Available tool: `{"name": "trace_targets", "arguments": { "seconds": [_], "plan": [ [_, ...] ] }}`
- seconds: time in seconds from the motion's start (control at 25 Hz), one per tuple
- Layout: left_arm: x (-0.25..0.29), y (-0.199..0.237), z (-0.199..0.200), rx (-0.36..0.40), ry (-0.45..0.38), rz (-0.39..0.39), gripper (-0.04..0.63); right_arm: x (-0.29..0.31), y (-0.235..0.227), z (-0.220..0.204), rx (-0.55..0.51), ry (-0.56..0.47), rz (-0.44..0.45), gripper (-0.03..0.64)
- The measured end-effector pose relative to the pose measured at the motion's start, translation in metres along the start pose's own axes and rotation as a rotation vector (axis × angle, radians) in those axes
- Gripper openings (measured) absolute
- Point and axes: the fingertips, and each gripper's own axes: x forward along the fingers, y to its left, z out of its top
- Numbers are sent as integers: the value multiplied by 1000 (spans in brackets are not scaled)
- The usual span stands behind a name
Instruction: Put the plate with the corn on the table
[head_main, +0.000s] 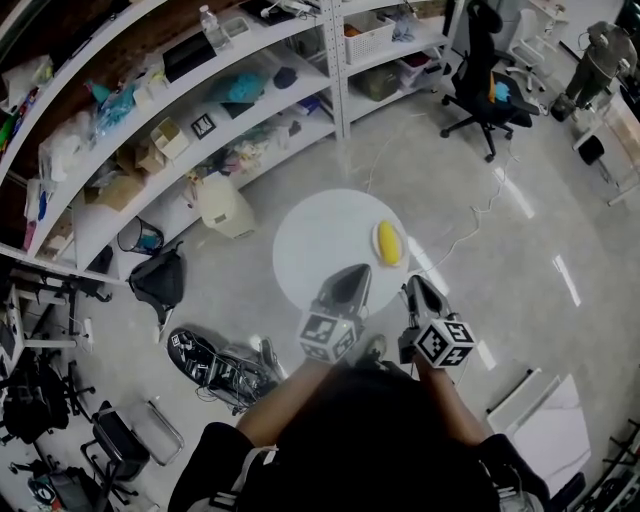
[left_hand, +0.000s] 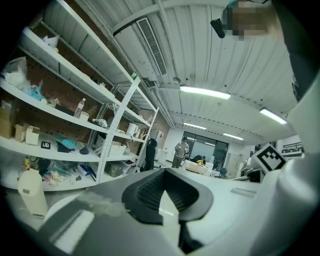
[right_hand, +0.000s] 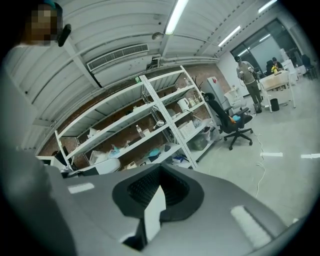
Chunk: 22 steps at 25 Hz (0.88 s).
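Observation:
A yellow corn cob (head_main: 389, 243) lies on a small white plate (head_main: 378, 236) at the right edge of the round white table (head_main: 320, 245). Both grippers hover over the table's near edge, close to the person's body, with nothing in them. My left gripper (head_main: 352, 274) is shut, its tips left of and nearer than the plate. My right gripper (head_main: 414, 286) is shut too, just nearer than the plate and apart from it. Both gripper views tilt upward: the left gripper (left_hand: 167, 194) and right gripper (right_hand: 157, 194) show ribbed pads nearly meeting, and no plate or corn.
Curved white shelves (head_main: 200, 110) full of boxes and clutter run behind the table. A cream bin (head_main: 226, 206) and a black bag (head_main: 160, 278) sit on the floor at left. A black office chair (head_main: 487, 85) stands far right, and a cable (head_main: 470, 225) trails across the floor.

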Motion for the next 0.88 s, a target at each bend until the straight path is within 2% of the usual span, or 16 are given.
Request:
{"name": "trace_targets", "arguments": {
  "seconds": [0.88],
  "plan": [
    [-26,-15,2,41,-3,-23,5,-31,21,-11,-62,-34,-24,8]
  ]
}}
